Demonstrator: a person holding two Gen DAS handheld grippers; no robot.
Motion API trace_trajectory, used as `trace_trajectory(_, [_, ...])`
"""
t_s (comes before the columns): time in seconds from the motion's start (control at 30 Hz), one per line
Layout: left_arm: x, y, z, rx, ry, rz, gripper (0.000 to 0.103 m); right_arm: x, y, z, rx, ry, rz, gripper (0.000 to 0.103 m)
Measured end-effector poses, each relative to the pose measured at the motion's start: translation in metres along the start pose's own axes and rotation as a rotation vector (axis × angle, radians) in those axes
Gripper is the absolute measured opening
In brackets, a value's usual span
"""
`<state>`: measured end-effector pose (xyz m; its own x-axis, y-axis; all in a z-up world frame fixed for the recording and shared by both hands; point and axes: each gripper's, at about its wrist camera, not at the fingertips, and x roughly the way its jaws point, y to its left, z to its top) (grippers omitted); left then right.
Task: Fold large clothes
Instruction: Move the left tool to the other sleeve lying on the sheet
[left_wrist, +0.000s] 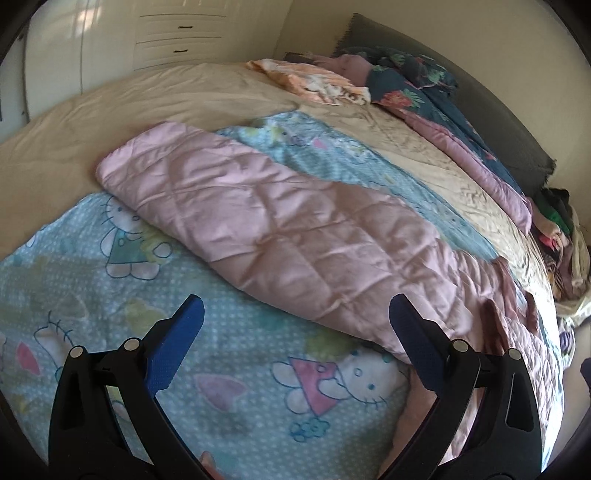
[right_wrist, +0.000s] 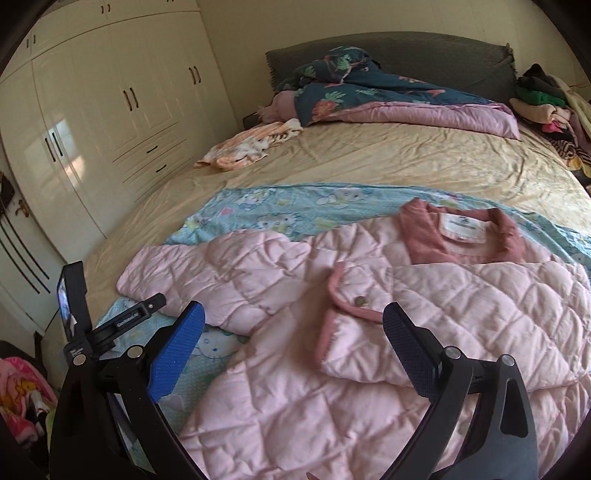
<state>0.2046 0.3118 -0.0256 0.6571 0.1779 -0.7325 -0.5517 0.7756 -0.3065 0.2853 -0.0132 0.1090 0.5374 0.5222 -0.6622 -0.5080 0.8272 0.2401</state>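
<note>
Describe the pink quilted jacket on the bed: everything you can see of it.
The pink quilted jacket is pale pink, puffy, stitched in diamonds, with a satin-like sheen. It lies front up and open at the neck, showing a darker pink collar and a white label. One front flap is turned back, edged in darker pink, with a round snap. One sleeve stretches out flat. It rests on a light blue cartoon-print blanket. Both grippers hover open above it, not touching.
</note>
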Motion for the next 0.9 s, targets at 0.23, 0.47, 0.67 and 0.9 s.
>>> trace_trajectory(0.23, [0.015,0.019,0.006,-0.043,0.024,0.03,0.094,0.023,0.033,0.0,-0.055,0.025,0.032,0.097])
trace_trajectory(0.47, [0.027,0.033,0.011,-0.076,0.03,0.06,0.094,0.039,0.05,-0.004,-0.08,0.047,0.062,0.097])
trace_trajectory(0.67, [0.04,0.053,0.022,-0.147,0.009,0.062,0.094,0.048,0.051,-0.006,-0.083,0.063,0.066,0.097])
trace_trajectory(0.9, [0.061,0.081,0.037,-0.26,0.012,0.063,0.094,0.052,0.044,-0.01,-0.075,0.079,0.064,0.097])
